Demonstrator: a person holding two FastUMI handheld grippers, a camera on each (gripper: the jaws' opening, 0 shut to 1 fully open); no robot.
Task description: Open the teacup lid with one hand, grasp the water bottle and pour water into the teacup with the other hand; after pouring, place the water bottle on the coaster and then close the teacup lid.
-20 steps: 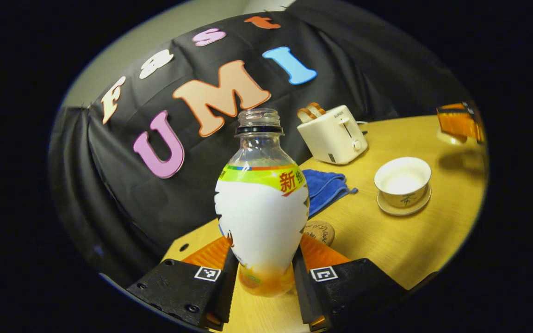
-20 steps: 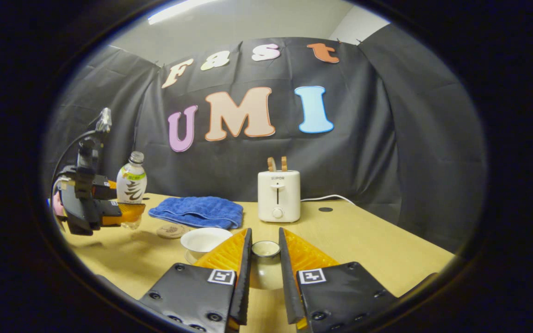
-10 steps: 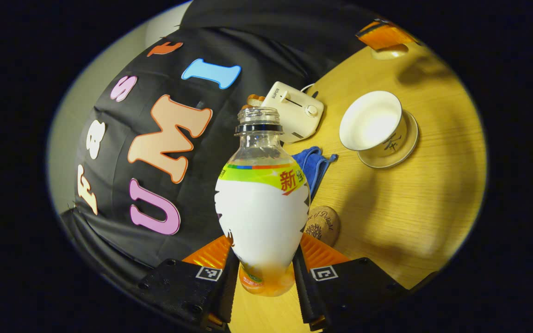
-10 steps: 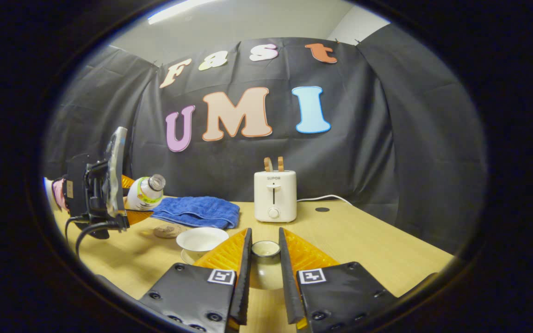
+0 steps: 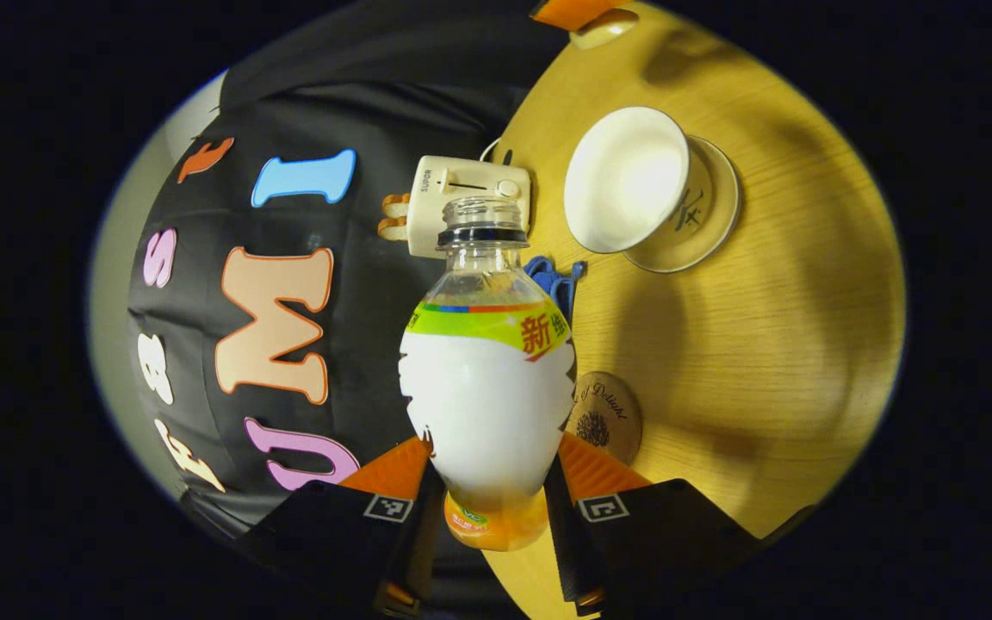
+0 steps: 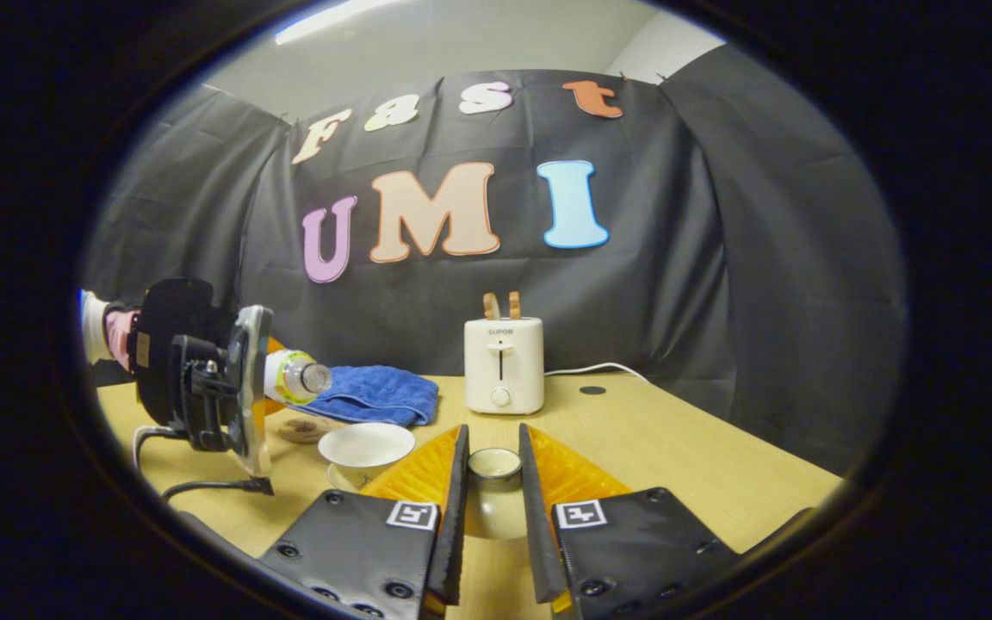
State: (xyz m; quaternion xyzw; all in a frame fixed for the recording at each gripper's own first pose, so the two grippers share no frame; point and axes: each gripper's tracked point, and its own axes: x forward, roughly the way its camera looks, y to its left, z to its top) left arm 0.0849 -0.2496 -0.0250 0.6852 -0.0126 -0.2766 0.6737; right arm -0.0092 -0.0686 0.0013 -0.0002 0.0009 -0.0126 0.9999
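My left gripper is shut on the uncapped water bottle, white-labelled with a green band, gripping its lower body. In the right gripper view the bottle lies nearly horizontal, its mouth pointing right, just left of and above the open white teacup. The teacup stands on its saucer with no lid on it. My right gripper is shut on the teacup lid, held low over the table to the cup's right. A round wooden coaster lies on the table beside the bottle.
A white toaster stands at the back of the wooden table with its cord trailing right. A blue cloth lies left of the toaster, behind the teacup. A hand and sleeve hold the left gripper.
The left gripper has rolled the bottle from upright to nearly horizontal and carried it right, toward the teacup. The right gripper and lid have stayed put.
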